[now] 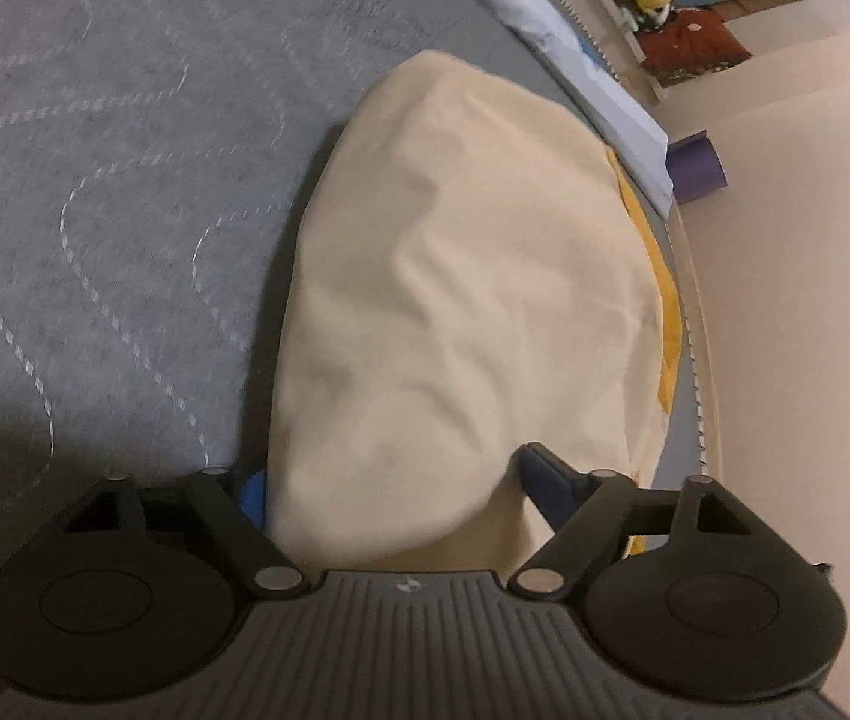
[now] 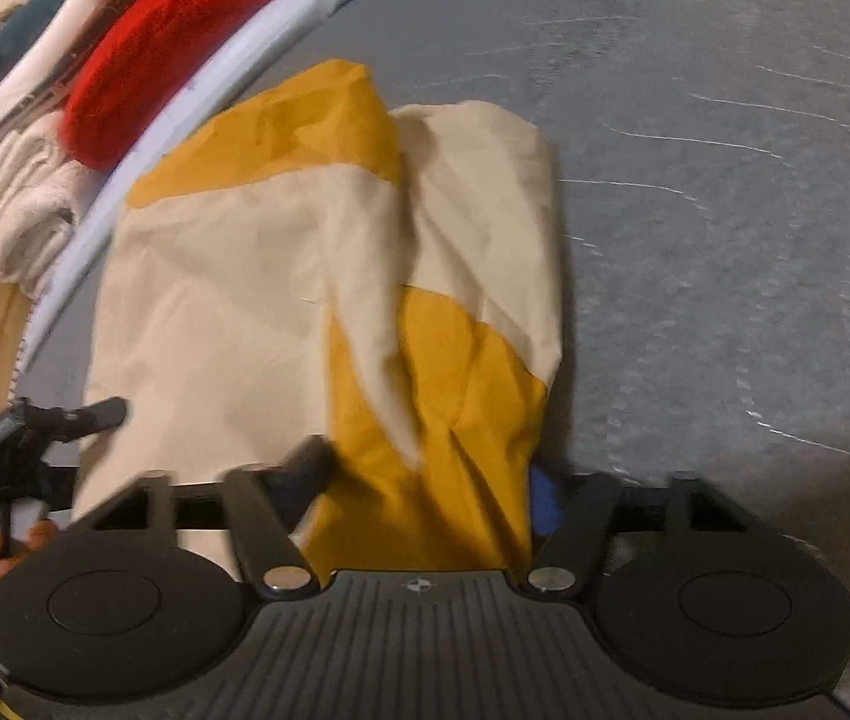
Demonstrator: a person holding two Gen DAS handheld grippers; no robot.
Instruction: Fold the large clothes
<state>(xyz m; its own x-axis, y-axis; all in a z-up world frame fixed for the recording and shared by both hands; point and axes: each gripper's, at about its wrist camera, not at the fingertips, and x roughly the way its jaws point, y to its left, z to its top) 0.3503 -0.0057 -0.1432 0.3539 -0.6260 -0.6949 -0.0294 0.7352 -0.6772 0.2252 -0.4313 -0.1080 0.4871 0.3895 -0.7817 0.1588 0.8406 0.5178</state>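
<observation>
Grey quilted mattress (image 1: 95, 192) carrying a cream-and-yellow garment (image 2: 317, 276), long axis running away from both tools; left tool (image 1: 401, 480) and right tool (image 2: 425, 474) spread, cloth between them.

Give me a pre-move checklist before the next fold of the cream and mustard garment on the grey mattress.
1. Garment fully on the grey mattress: ok; its far edge lies close to the mattress border.
2. Cloth between the left gripper jaws: ok, cream fabric fills the gap; whether the pads press on it, cannot tell.
3. Cloth between the right gripper jaws: ok, mustard fabric sits there; grip cannot tell, picture blurred.
4. Fabric lying flat: not ok, a cream flap crosses the mustard panel with creases.
5. Grippers clear of each other: ok, the left gripper shows apart at the right wrist view's left edge.
</observation>
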